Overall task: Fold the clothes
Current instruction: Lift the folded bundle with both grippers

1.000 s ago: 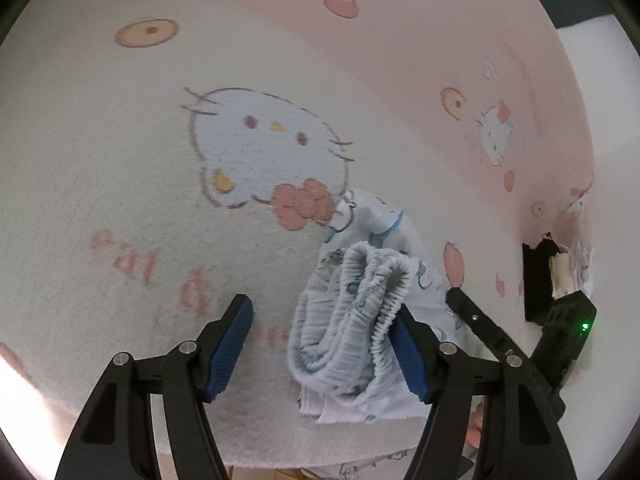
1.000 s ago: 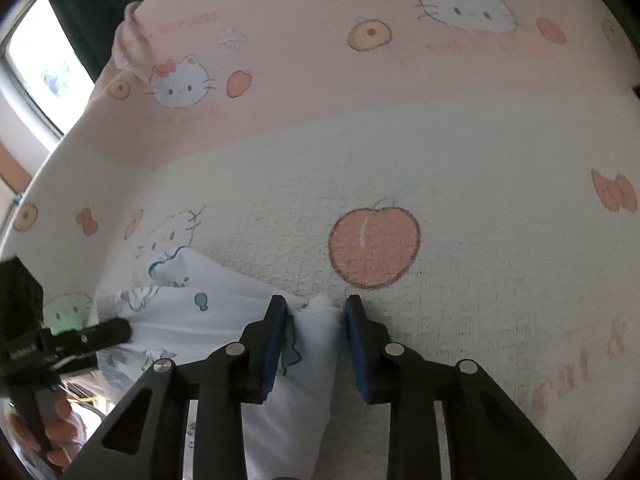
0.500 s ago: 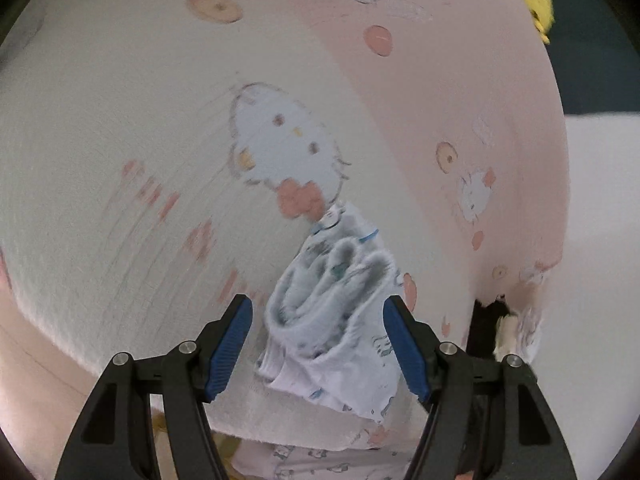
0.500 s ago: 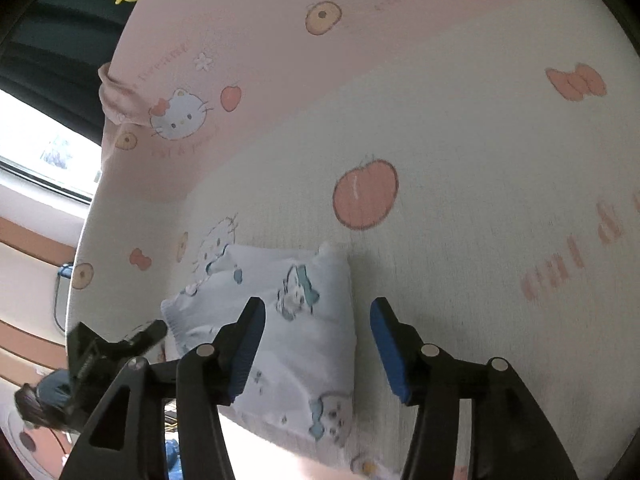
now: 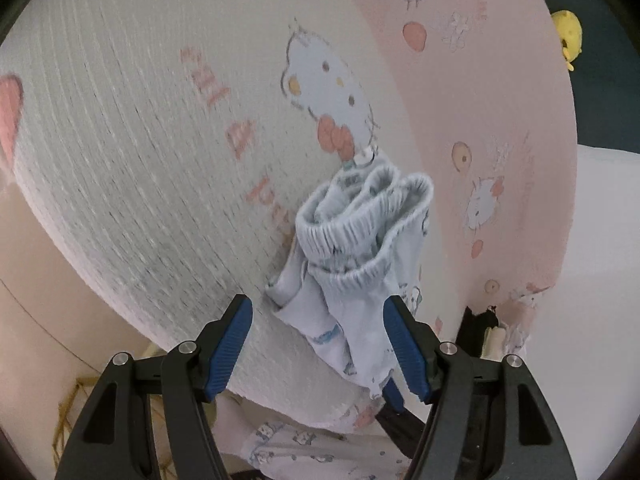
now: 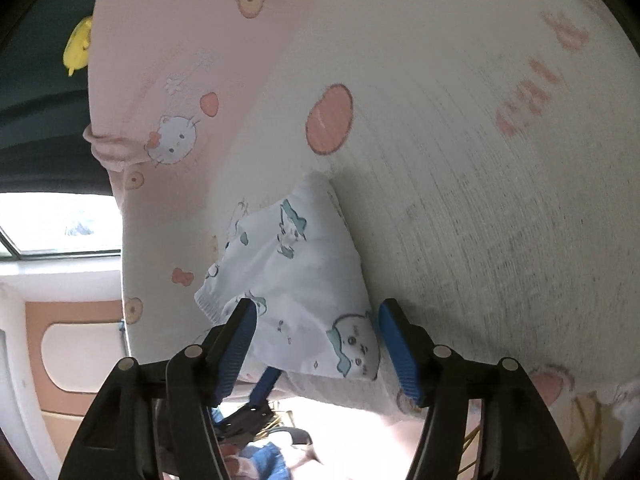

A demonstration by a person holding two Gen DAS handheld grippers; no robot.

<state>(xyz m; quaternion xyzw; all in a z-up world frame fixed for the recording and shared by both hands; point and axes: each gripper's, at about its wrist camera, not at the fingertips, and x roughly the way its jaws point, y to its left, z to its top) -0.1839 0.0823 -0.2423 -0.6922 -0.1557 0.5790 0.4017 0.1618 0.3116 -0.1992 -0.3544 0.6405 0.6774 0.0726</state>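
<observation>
Pink-and-cream cartoon-cat blanket [image 5: 152,184] fills both views, and on it, from the left gripper [image 5: 318,350] with jaws spread and empty, and the right gripper [image 6: 316,346] whose jaws are opening clear of the cloth, lies the folded pale-blue printed child's shorts [image 6: 296,280], bottom centre near the blanket's edge, elastic waistband [image 5: 360,220] bunched.

My right gripper [image 6: 318,344] has let go of the folded garment [image 6: 304,276]: a second ago its jaws pinched the cloth's edge, now they are opening, pads clear on both sides. I've drawn both hands back toward the bed's near edge and rolled them. In my left gripper [image 5: 318,344] view the garment's waistband bundle [image 5: 360,224] now sits beyond the pads instead of between them.
</observation>
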